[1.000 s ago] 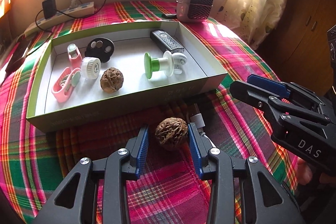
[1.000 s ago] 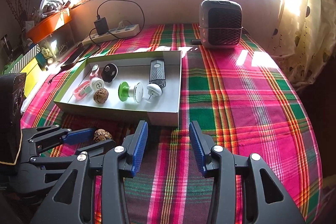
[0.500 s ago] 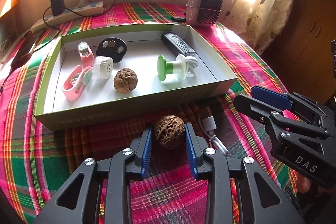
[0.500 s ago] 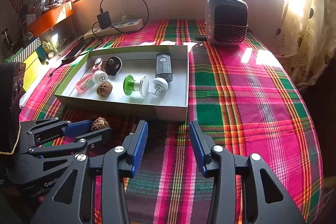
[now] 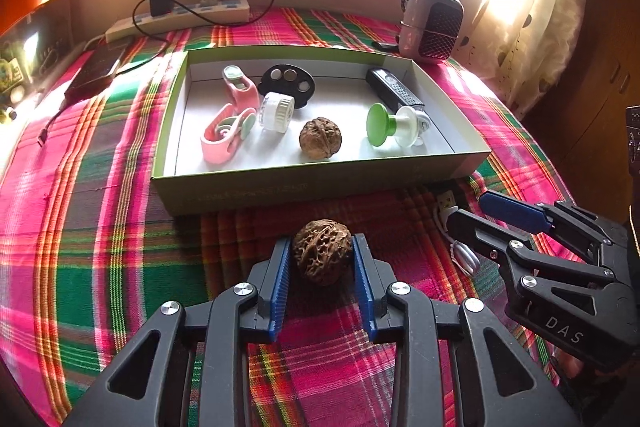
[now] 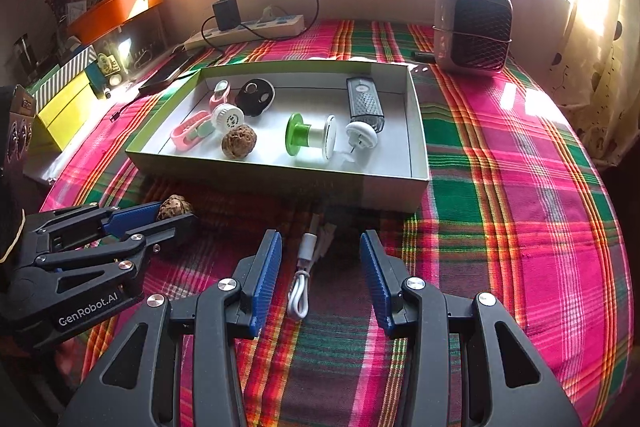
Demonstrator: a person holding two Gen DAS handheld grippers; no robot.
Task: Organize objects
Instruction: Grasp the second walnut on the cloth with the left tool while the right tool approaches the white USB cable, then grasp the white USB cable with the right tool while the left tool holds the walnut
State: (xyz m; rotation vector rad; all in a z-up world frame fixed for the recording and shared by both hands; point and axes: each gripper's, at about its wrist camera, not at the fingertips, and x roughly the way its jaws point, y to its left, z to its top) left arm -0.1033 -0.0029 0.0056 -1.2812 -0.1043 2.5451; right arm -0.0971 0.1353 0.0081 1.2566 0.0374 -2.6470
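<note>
The left tool (image 5: pixel 322 259) clenches a walnut (image 5: pixel 322 251) on the worktop (image 5: pixel 100 227), just near of the box (image 5: pixel 280 187). The right tool (image 6: pixel 320 271) gapes wide over a white cable (image 6: pixel 302 279).

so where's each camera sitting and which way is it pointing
Left wrist: sits on the left hand-held gripper, looking forward over a walnut between its fingers toward the box and window; the right hand-held gripper shows at right.
Right wrist: sits on the right hand-held gripper, looking forward over a white cable toward the box; the left one shows at lower left.
Shared: box, walnut, cable, heater, power strip.
</note>
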